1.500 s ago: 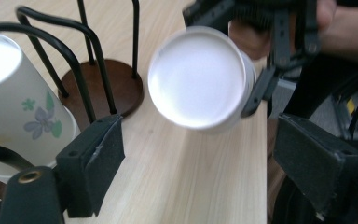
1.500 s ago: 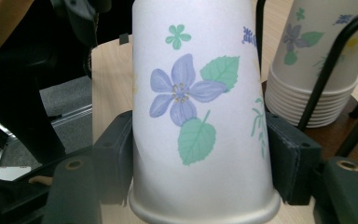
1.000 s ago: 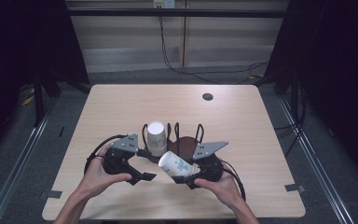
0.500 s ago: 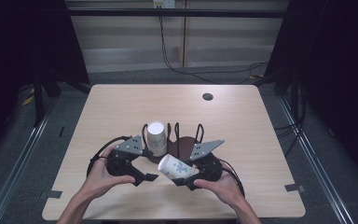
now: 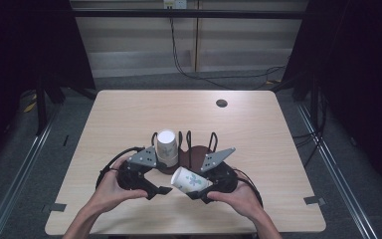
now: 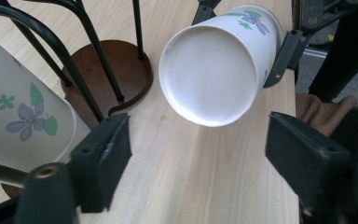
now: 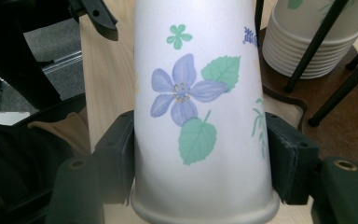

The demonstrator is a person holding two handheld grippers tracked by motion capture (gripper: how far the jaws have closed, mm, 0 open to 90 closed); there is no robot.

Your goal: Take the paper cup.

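Note:
A white paper cup point(image 5: 190, 180) with a purple flower print point(image 7: 200, 116) lies on its side in my right gripper point(image 5: 199, 191), whose jaws have just squeezed a little tighter on its sides near the rim point(image 7: 200, 158). The cup's flat bottom point(image 6: 209, 74) faces my left gripper point(image 5: 163, 190). The left jaws have just been closing but still stand apart point(image 6: 200, 154), with nothing between them and the cup bottom just ahead. A stack of matching cups point(image 5: 166, 147) stands upside down in a black wire holder point(image 5: 189, 144) on a brown base point(image 6: 116, 70).
The holder sits mid-table, just beyond both grippers. A small dark round spot point(image 5: 222, 103) marks the far right of the wooden table point(image 5: 258, 129). Cables loop behind each gripper. The table's front edge lies close under the person's forearms.
My left gripper has edged slightly toward the held cup. The right gripper and its cup have stayed where they were.

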